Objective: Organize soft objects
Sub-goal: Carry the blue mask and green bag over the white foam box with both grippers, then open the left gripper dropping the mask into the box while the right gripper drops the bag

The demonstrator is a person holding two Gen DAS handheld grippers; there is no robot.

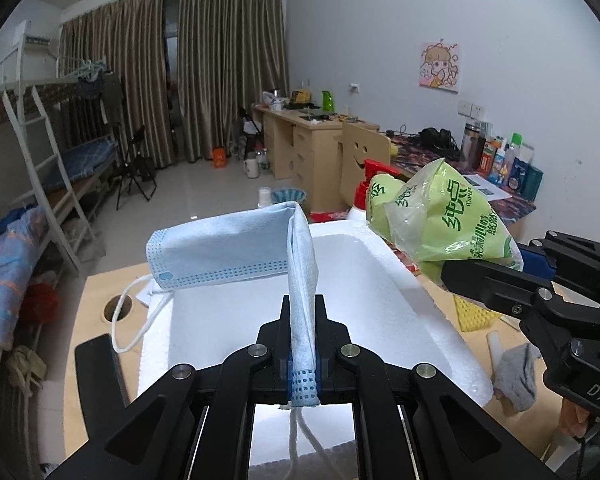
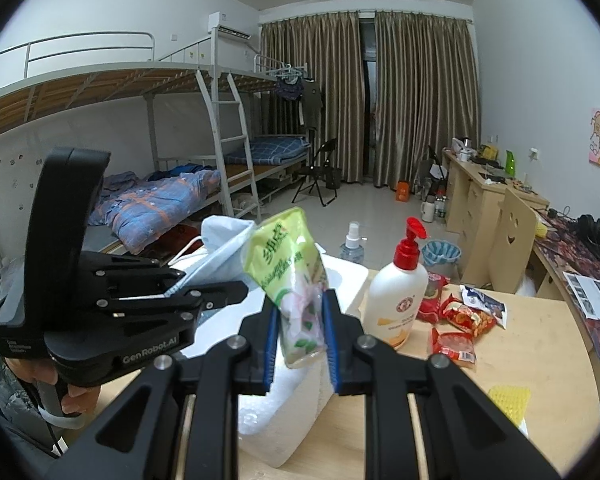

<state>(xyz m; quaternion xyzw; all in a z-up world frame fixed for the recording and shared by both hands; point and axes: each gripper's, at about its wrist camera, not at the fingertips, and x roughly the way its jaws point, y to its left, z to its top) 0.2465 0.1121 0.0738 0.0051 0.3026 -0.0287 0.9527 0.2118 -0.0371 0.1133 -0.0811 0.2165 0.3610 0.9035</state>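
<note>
Left tongs are pinching one blue face mask tight, dangling it over the white foam box on the tabletop. Right tongs are squeezing one green tissue pack above it — three red snack bags and one lotion bottle nearby.

Dormitory room: bunk beds, desks, curtains.
</note>
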